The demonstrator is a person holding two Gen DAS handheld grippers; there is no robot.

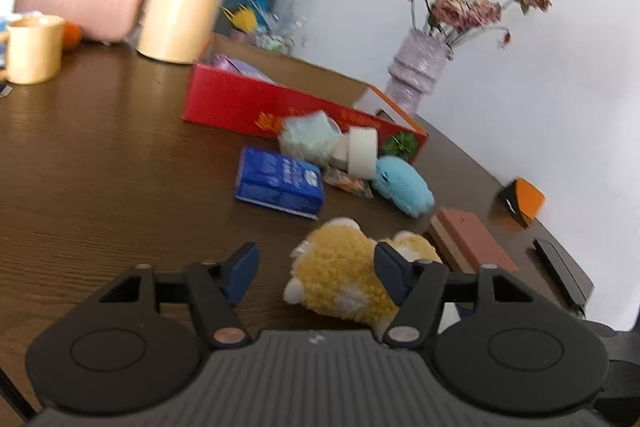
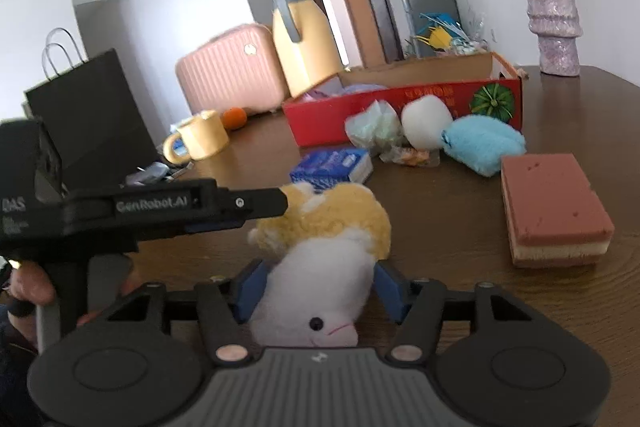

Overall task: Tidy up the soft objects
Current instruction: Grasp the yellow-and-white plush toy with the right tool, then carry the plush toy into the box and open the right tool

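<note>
Right wrist view: right gripper (image 2: 318,291) straddles yellow-white plush toy (image 2: 320,267) at lower centre, pads spread, not pinching. Left gripper (image 1: 316,267) also spread, one pad touching it. Risk: toy slips w/o squeeze, never reaches red box (image 2: 400,107).

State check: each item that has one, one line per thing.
Red cardboard box: open-topped, items inside.
Yellow fluffy plush toy: lying on the table, one left tool pad touching it.
White plush toy: between the right tool pads, grip unclear.
Pale yellow mug: upright.
Purple ribbed vase: upright, holding dried flowers.
</note>
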